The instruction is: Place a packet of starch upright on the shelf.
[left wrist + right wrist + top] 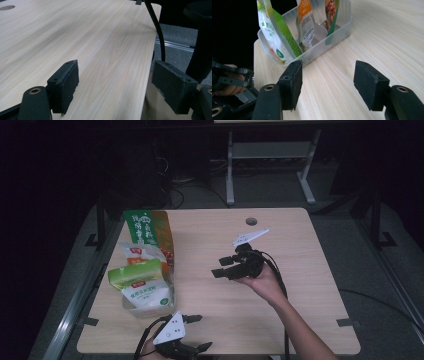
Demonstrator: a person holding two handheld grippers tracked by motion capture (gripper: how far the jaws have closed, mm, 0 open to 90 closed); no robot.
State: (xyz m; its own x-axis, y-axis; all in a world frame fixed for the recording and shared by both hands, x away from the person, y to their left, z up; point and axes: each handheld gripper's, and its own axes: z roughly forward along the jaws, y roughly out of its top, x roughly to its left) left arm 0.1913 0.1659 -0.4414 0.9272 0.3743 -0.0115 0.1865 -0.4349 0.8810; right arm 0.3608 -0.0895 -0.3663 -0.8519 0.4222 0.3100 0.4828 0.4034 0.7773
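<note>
- We're hovering the right gripper (226, 266) mid-table, jaws spread wide and holding nothing, aiming left at the clear bin (329, 35) of snack pouches (141, 282) by the left edge.
- Left gripper (199, 332) is idling at the near edge, also spread and empty.
- Looks like we're in the reach step; next we're probably closing in on a pouch top and lining the pads (293, 83) up either side.

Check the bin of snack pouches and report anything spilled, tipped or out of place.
Nothing stands out. The three pouches stand upright inside the clear bin at the table's left edge; nothing is spilled. Both the left gripper and right gripper are open and empty.
</note>
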